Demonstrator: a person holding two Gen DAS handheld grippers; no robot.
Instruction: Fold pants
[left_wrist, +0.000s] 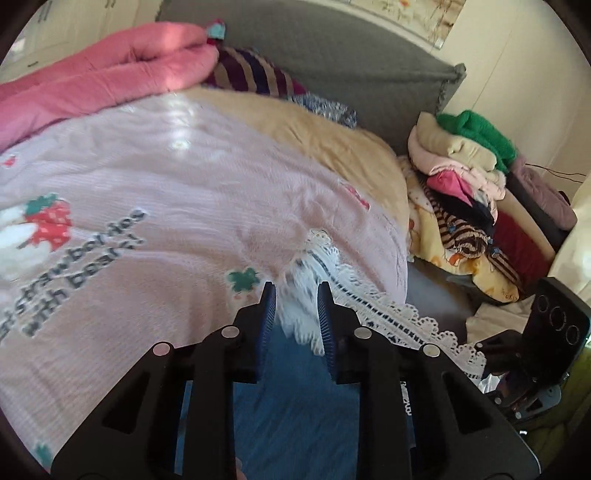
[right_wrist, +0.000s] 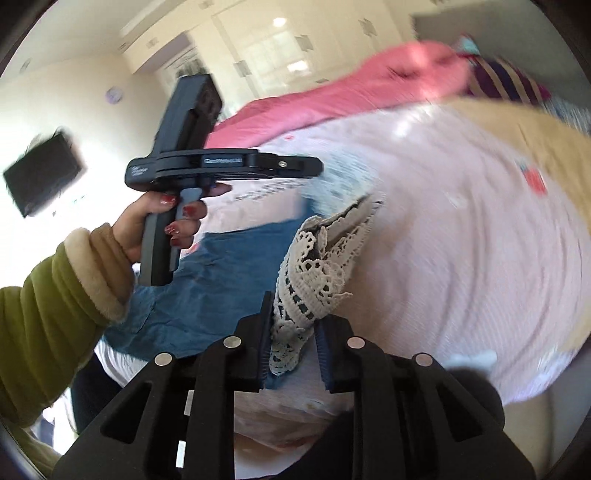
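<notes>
Blue denim pants (left_wrist: 295, 398) with a white lace hem (left_wrist: 391, 317) lie on a bed. In the left wrist view my left gripper (left_wrist: 297, 295) is shut on a bunch of the white lace, lifted off the cover. In the right wrist view my right gripper (right_wrist: 293, 321) is shut on another part of the lace hem (right_wrist: 314, 273), which stands up from the jaws. The blue cloth (right_wrist: 229, 266) hangs slack between the two grips. The left gripper (right_wrist: 317, 168) shows there too, held by a hand (right_wrist: 159, 218), with blurred white cloth at its tip.
A pink bedspread (left_wrist: 184, 184) with strawberry print covers the bed. A rolled pink quilt (left_wrist: 110, 62) and a striped pillow (left_wrist: 251, 74) lie by the grey headboard (left_wrist: 351, 55). A pile of clothes (left_wrist: 461, 173) sits at the right. A green sleeve (right_wrist: 44, 295) is at the left.
</notes>
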